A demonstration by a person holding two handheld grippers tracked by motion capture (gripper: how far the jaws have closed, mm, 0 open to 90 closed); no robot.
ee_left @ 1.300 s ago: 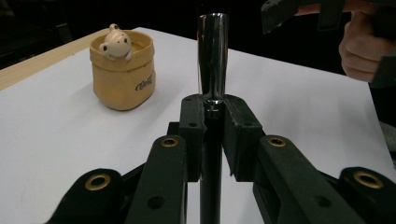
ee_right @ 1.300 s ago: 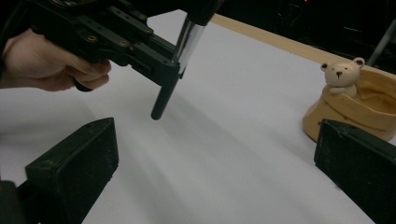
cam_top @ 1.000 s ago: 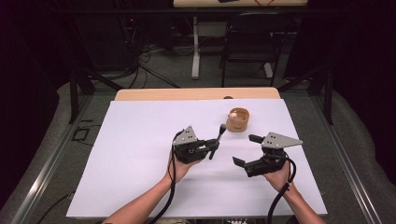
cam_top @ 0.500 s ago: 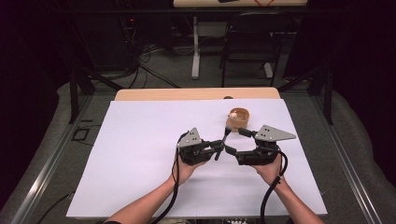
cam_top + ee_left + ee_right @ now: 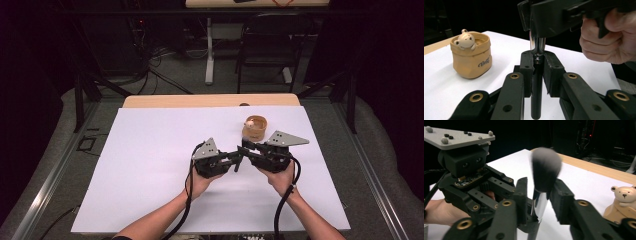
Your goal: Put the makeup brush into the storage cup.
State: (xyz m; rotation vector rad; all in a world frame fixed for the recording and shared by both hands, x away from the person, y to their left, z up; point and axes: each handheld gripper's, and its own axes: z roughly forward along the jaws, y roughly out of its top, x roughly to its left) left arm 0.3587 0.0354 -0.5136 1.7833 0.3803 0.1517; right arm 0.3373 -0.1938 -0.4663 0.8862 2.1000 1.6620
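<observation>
A makeup brush [image 5: 536, 100] stands upright with its black handle clamped in my left gripper [image 5: 537, 67], which is shut on it. Its silver ferrule [image 5: 539, 206] and dark bristle head [image 5: 546, 170] rise above. My right gripper [image 5: 539, 195] has just been closing, and its jaws now sit against the ferrule on both sides. In the high view the left gripper [image 5: 231, 161] and right gripper [image 5: 247, 148] meet tip to tip at mid table, the brush [image 5: 238, 166] between them. A tan bear pouch holder [image 5: 255, 127] stands just behind them.
A white sheet [image 5: 150, 165] covers the table, whose wooden edge [image 5: 210, 101] shows at the back. The bear holder [image 5: 471, 58] is a short way from the jaws. Beyond the table stand a dark chair [image 5: 265, 45] and floor cables.
My right gripper came in leftward from the right side to the brush, and its wide jaws closed around the ferrule. The left gripper kept its hold and barely shifted.
</observation>
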